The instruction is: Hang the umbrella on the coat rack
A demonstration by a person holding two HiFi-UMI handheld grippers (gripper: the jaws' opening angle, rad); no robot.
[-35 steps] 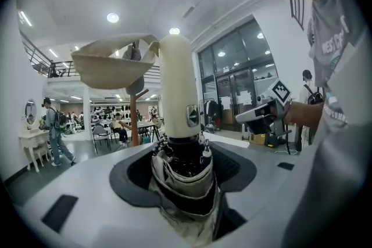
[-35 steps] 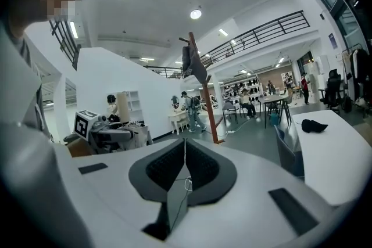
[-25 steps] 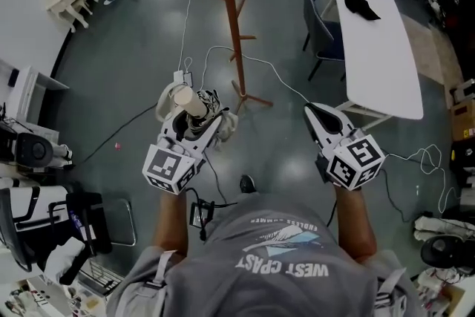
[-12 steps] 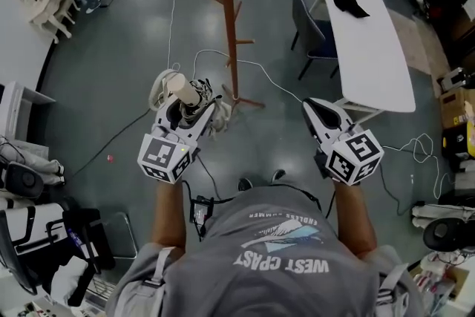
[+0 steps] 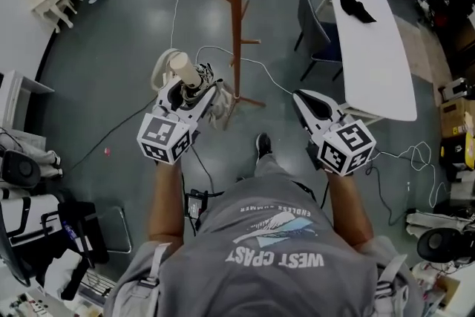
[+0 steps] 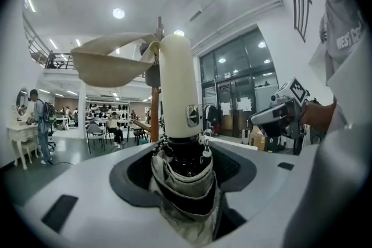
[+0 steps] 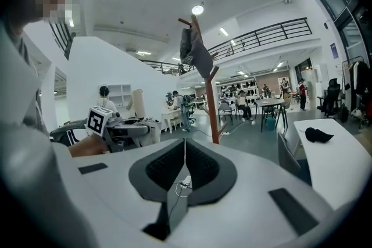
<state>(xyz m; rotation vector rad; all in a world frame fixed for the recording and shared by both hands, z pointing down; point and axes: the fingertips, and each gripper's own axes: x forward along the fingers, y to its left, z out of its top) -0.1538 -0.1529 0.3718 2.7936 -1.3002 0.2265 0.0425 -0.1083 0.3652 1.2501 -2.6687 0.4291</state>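
My left gripper (image 5: 191, 94) is shut on a folded umbrella (image 5: 194, 89), which stands upright between the jaws. Its cream handle (image 6: 176, 84) points up, and a cream wrist strap (image 6: 110, 58) loops off the top. Dark folded canopy fabric (image 6: 186, 189) fills the gap between the jaws of the left gripper (image 6: 185, 177). The brown wooden coat rack (image 5: 236, 18) stands on the floor just ahead, between the two grippers. It also shows in the right gripper view as the coat rack (image 7: 208, 96), with a dark garment on its top. My right gripper (image 5: 300, 99) is shut and holds nothing.
A long white table (image 5: 378, 63) carrying a black item (image 5: 356, 5) stands at the right, with a dark chair (image 5: 315, 30) beside it. White cables (image 5: 274, 74) run across the grey floor around the rack's base. Desks, equipment and boxes line the left and right edges.
The person has stepped forward, one foot now showing ahead of the body. Both grippers have moved toward the coat rack, and the umbrella is still held in the left one.
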